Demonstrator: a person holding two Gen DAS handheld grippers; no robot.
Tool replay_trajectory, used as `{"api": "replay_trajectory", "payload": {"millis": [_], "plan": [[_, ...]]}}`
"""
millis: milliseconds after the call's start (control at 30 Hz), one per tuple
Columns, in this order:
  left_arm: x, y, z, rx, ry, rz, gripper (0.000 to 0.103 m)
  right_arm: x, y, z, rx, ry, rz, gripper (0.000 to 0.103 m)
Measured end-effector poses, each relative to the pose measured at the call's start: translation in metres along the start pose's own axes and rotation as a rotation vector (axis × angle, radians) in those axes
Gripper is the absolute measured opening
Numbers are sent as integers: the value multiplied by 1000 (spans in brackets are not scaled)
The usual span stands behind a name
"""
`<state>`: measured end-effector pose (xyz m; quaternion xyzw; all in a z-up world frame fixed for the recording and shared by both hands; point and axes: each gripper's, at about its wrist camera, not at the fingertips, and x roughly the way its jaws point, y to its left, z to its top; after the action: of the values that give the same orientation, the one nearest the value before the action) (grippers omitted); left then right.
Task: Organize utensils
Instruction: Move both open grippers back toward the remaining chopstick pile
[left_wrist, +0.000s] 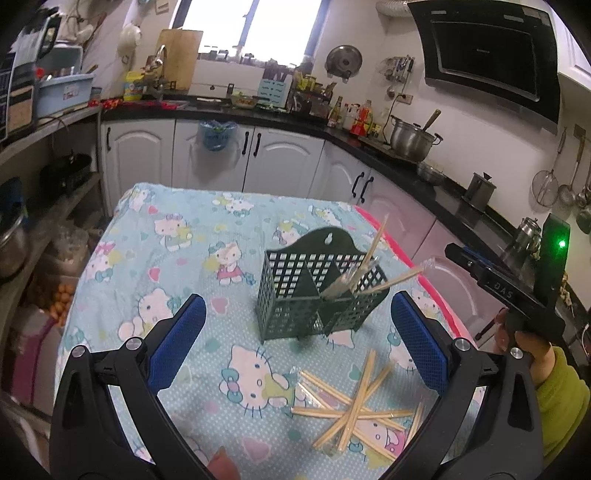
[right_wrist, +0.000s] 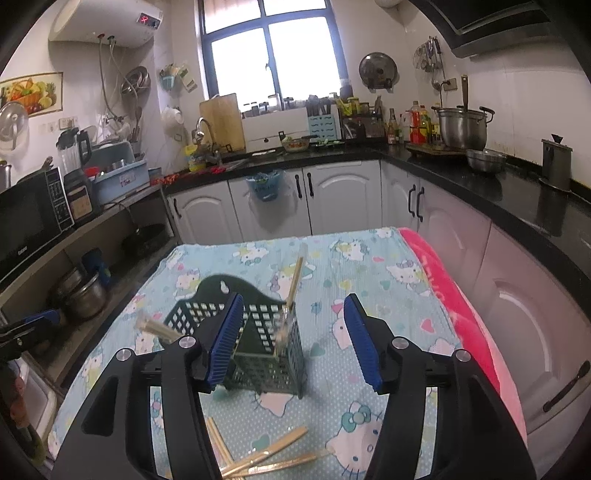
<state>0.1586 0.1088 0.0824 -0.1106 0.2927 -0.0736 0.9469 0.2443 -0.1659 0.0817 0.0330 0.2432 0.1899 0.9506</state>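
Chopsticks (left_wrist: 354, 410) lie crisscrossed on the tabletop (left_wrist: 177, 236) before the green basket (left_wrist: 317, 295), and with my left gripper (left_wrist: 299, 347) wide open and right gripper (right_wrist: 295, 341) half open, both empty, I risk scattering them.

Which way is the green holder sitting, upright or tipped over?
Upright: the green holder stands on its base on the tablecloth, chopsticks poking out its open top.

My left wrist camera looks down from close over the cartoon-print tablecloth (left_wrist: 177, 236), the green utensil basket (left_wrist: 295, 291) ahead. My right wrist camera sits nearer that basket (right_wrist: 266, 332), from its right side. Both face the window (right_wrist: 273, 48) and share basket, loose chopsticks (left_wrist: 354, 402) and counter.
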Motion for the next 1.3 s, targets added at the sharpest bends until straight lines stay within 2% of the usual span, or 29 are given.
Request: {"api": "replay_trajectory", "payload": {"millis": [867, 1300], "plan": [[13, 24, -61, -69, 102, 41, 92, 15, 36, -68, -81, 197, 49, 55], [25, 37, -87, -76, 174, 47, 92, 29, 33, -90, -91, 264, 40, 55]]}}
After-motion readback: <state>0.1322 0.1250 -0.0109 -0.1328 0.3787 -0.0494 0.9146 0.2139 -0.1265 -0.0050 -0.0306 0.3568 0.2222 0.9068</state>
